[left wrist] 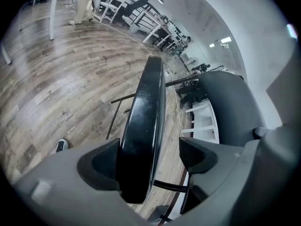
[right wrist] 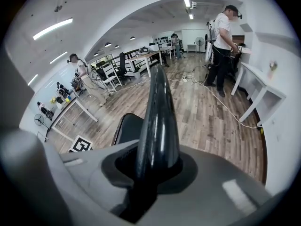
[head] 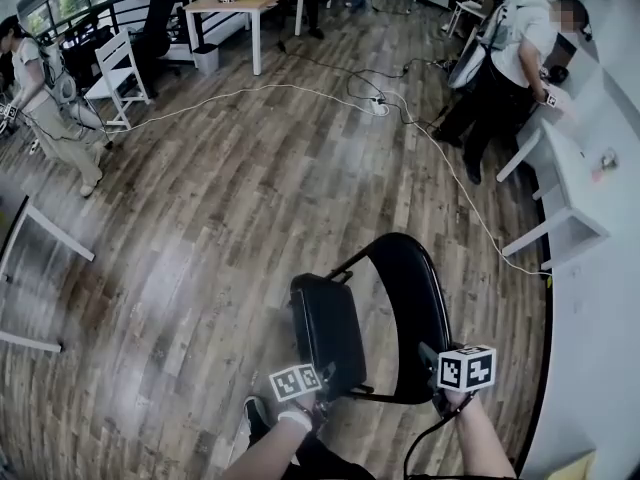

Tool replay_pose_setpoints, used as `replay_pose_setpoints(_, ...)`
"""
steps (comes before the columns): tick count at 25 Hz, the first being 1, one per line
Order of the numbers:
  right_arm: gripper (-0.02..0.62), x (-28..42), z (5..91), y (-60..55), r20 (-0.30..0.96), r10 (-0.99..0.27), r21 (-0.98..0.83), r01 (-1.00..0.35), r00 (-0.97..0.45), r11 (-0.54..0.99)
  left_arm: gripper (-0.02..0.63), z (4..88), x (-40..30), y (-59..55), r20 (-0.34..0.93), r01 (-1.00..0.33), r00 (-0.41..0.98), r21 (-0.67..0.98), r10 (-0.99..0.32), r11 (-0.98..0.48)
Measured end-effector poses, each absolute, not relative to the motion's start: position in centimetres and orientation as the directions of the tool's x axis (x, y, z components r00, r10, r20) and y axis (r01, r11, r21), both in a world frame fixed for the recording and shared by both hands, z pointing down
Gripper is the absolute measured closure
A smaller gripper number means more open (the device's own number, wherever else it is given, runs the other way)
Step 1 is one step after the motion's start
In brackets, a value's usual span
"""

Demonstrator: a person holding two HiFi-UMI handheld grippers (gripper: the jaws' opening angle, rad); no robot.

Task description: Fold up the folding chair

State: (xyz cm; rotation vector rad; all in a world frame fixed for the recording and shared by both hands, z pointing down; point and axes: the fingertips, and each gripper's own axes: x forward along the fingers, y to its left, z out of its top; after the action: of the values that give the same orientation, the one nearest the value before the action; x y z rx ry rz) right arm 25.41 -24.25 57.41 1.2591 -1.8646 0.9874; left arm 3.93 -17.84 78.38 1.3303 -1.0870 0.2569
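The black folding chair stands on the wood floor just below me, its seat (head: 326, 330) tipped up steeply and its curved backrest (head: 412, 303) to the right of it. My left gripper (head: 300, 383) is at the seat's near edge. In the left gripper view the seat (left wrist: 143, 126) runs edge-on between the jaws of the left gripper (left wrist: 150, 157). It leans against the left finger (left wrist: 104, 166), and a gap separates it from the right finger (left wrist: 197, 154). My right gripper (head: 452, 380) is shut on the backrest's rim (right wrist: 159, 121), which fills the right gripper's (right wrist: 155, 166) jaws.
A white cable (head: 300, 90) snakes across the floor to a power strip. White tables (head: 560, 183) line the right wall, where a person (head: 505, 68) stands. Another person (head: 45, 108) walks at far left beside a white chair (head: 118, 73). My shoe (head: 255, 418) is near the chair's leg.
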Motion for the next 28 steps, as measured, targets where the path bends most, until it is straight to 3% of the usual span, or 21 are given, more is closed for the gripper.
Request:
replay_pose_setpoints(16,0.517,25.6,54.0,-23.7,0.852,-0.473,-0.1,-0.957,-0.224,0.273,0.201,71.9,16.3,-19.8,0.624,-0.601,0.639,0.77,-0.451,0.213)
replay_pose_setpoints(28,0.509,25.3,52.9,-24.0,0.844,-0.508,-0.002,-0.949,-0.17,0.314,0.202,70.4,23.1,-21.8,0.575,-0.532,0.672,0.813,-0.466,0.236)
